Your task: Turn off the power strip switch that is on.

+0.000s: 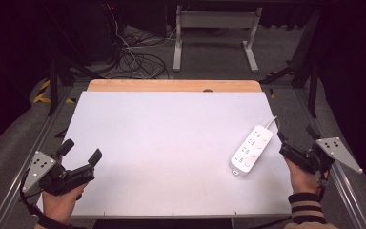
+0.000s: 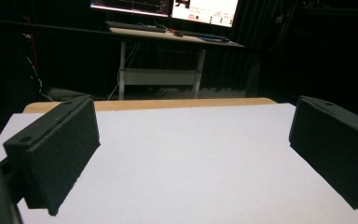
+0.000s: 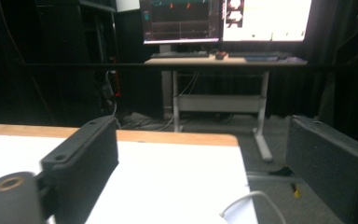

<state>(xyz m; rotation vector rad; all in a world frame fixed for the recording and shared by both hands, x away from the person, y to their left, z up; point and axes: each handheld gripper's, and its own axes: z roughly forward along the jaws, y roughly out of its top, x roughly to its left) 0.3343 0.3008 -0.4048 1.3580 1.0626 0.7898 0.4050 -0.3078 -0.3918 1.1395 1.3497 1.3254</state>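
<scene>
Resting near the right edge of the white counter [image 1: 171,143], a white power strip [image 1: 251,150] lies diagonally. Left tool [image 1: 81,150] released at near left corner; right tool [image 1: 295,138] released just beside the strip.

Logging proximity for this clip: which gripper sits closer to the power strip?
The right gripper, beside the power strip at the table's right edge; the left gripper is across the table.

matt white table top [image 1: 171,143] with bare wood far edge, glossy white plastic power strip [image 1: 251,150], rough black tool pads [image 2: 63,149]

Power strip [image 1: 250,150] alone obstructs the table [image 1: 162,143].
</scene>
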